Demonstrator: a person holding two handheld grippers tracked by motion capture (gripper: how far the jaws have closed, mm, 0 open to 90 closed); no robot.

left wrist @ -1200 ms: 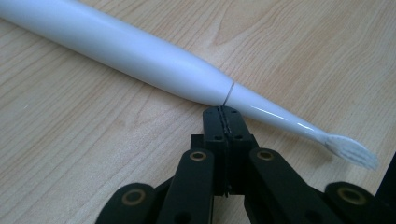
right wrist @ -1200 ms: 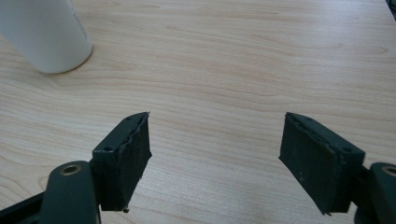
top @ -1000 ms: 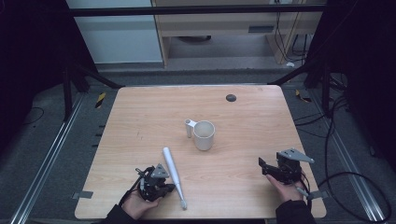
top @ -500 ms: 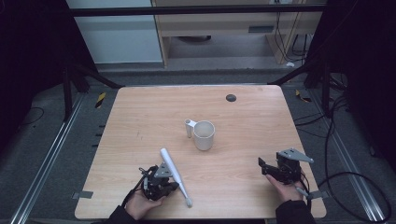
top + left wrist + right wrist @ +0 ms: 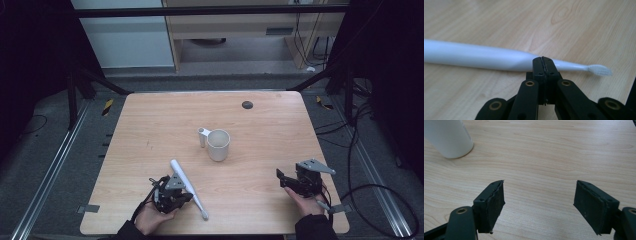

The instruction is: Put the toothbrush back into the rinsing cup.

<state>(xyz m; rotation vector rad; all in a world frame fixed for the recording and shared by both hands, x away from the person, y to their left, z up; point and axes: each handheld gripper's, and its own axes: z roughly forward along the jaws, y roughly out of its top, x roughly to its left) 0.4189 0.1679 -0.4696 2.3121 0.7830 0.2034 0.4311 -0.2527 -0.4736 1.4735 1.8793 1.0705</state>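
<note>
Item: toothbrush point(image 5: 486, 58), white, lying flat on table point(image 5: 150, 125) near front edge, apparently not yet lifted. Left gripper point(image 5: 543, 63) sitting beside its neck, jaws pressed together, likely gripping nothing. Right gripper point(image 5: 539, 202) waiting unclenched, empty. Mug point(image 5: 218, 144) standing mid-table, receiving nothing yet

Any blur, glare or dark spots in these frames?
High view: table evenly lit, surroundings near black. Left gripper view: toothbrush handle soft at the left, bristles sharper, shut left gripper crisp. Right gripper view: cup overexposed and cropped, open right gripper sharp.
</note>
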